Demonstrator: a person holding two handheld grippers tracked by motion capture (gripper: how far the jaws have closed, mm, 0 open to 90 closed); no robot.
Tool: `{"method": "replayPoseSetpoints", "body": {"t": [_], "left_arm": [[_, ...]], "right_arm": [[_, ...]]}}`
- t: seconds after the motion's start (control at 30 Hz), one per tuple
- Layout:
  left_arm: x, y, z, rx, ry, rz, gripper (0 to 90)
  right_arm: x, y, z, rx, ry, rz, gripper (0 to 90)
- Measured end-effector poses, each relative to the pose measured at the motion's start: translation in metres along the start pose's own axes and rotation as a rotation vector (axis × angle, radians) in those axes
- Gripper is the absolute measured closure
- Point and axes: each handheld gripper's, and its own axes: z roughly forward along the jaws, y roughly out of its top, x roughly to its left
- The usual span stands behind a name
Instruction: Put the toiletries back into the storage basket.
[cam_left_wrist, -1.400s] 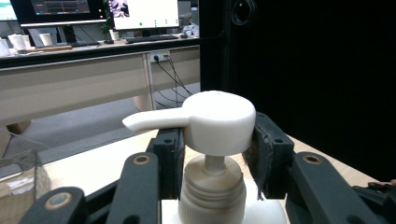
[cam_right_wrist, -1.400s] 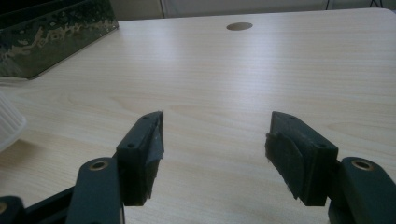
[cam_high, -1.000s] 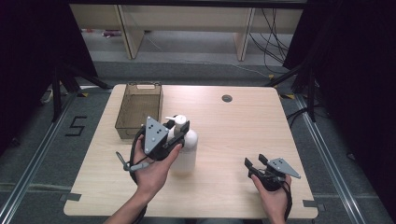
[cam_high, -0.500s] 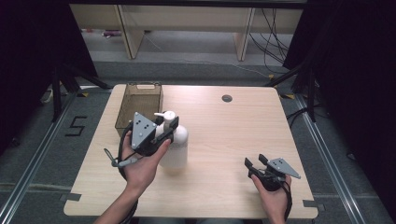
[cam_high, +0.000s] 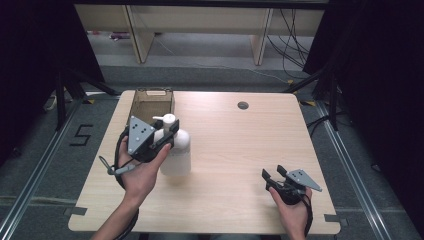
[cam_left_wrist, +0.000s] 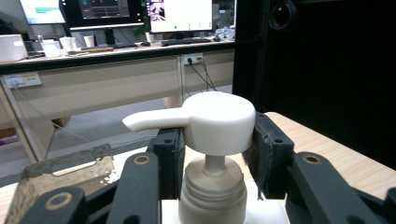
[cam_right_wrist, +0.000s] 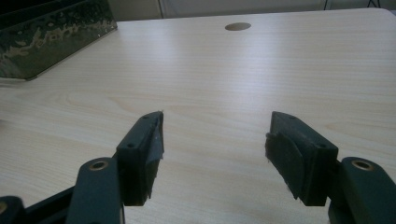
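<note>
A white pump bottle (cam_high: 177, 152) stands upright on the left half of the table, just in front of a clear brown bin (cam_high: 152, 103). My left gripper (cam_high: 167, 131) is shut on its top. In the left gripper view the two pads press either side of the round pump head (cam_left_wrist: 218, 122), and the spout points left. I cannot tell whether the bottle's base touches the wood. Near the table's front right, my right gripper (cam_high: 273, 173) is open and rests low with nothing between its fingers. In the right gripper view, bare wood lies between the jaws of the right gripper (cam_right_wrist: 215, 149).
The bin (cam_left_wrist: 60, 173) sits at the table's back left with its open top up, and its wall (cam_right_wrist: 51, 32) appears far left in the right gripper view. A round cable hole (cam_high: 243, 105) lies at the back centre. Shelving and cables stand beyond the wooden table (cam_high: 235, 150).
My left gripper has carried the pump bottle to the left and slightly back, closer to the bin. The right gripper has stayed in place.
</note>
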Motion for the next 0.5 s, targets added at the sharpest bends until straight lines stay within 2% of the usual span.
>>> {"method": "replayPoseSetpoints", "body": {"t": [0.13, 0.5], "left_arm": [[0.009, 0.002, -0.002, -0.002, 0.021, 0.01, 59.4], [0.028, 0.004, -0.006, -0.003, 0.068, -0.002, 59.4]], "right_arm": [[0.0, 0.0, 0.0, -0.001, 0.0, 0.002, 37.0], [0.0, 0.0, 0.0, -0.008, -0.001, 0.002, 37.0]]}}
